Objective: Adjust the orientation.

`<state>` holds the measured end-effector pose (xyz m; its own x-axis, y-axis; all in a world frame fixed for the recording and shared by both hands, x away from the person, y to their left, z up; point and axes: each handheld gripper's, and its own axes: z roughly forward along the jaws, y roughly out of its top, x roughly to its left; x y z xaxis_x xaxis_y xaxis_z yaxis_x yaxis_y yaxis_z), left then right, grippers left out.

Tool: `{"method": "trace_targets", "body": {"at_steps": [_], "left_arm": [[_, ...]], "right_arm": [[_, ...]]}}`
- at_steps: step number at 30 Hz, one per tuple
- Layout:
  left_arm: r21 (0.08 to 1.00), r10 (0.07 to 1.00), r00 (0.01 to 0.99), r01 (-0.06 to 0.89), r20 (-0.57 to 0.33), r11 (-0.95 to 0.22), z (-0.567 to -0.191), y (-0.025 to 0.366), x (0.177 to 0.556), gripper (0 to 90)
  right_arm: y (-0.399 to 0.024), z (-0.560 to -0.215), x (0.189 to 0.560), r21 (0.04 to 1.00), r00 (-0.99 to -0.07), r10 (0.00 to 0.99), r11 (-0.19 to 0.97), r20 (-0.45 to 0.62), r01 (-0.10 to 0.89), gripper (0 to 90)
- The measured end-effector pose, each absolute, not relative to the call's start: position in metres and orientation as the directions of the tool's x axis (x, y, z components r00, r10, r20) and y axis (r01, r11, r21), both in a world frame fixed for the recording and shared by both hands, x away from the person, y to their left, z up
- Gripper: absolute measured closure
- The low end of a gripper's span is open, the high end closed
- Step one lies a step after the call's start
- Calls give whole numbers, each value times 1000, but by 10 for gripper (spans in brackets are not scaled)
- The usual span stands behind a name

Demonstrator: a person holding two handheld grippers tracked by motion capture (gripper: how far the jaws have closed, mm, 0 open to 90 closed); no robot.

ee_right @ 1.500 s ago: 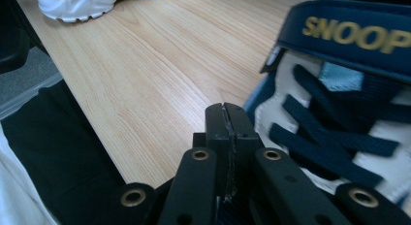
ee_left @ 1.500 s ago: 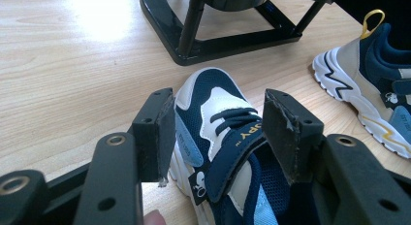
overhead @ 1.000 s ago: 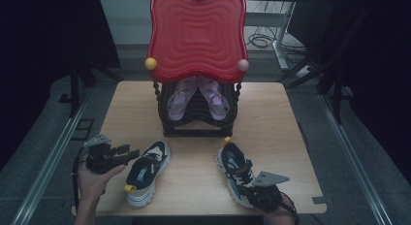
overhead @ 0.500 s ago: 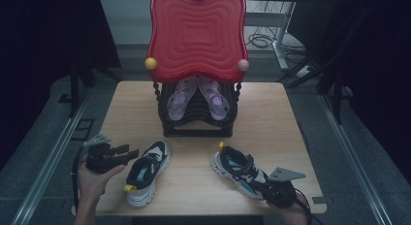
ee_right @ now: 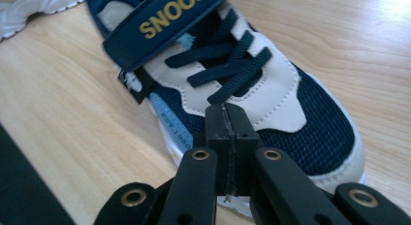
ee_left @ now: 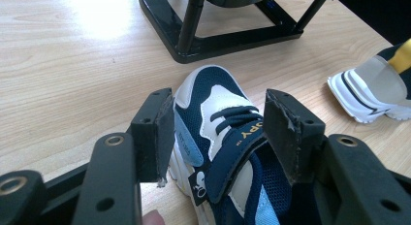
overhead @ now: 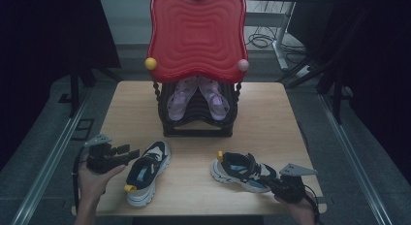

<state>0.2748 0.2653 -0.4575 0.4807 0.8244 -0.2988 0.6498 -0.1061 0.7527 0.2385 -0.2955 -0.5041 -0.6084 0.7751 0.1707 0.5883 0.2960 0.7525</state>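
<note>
While the high view hides it, right gripper (ee_right: 227,137) fingers meet over the sneaker (ee_right: 271,89).

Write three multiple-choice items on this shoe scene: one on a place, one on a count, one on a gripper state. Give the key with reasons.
1. Where do the purple sandals sit?
A. On the floor
B. In the black rack under the red top
C. At the table's front edge

2. How many navy-and-white sneakers lie on the table?
A. One
B. Two
C. Four

3. How do the right gripper's fingers stand?
A. Pressed together
B. Wide apart
C. Clamped round a sandal

Key: B, the high view shows the sandals inside the rack; B, the left sneaker and the right sneaker lie there; A, the right gripper view shows both fingers meeting with no gap above the right sneaker.
</note>
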Motion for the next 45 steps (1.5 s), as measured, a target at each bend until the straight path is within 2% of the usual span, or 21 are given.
{"method": "trace_targets", "body": {"at_steps": [16, 29, 45], "left_arm": [[757, 826, 476, 646, -300, -98, -456, 268, 274, 458], [758, 829, 473, 645, -297, -96, -455, 269, 273, 457], [757, 833, 469, 646, -295, -96, -455, 269, 273, 458]], "right_arm": [[-310, -506, 259, 757, -557, 811, 250, 177, 604, 896], [-316, -504, 293, 756, -531, 832, 243, 160, 608, 896], [-291, -499, 330, 749, -576, 807, 301, 129, 590, 896]]}}
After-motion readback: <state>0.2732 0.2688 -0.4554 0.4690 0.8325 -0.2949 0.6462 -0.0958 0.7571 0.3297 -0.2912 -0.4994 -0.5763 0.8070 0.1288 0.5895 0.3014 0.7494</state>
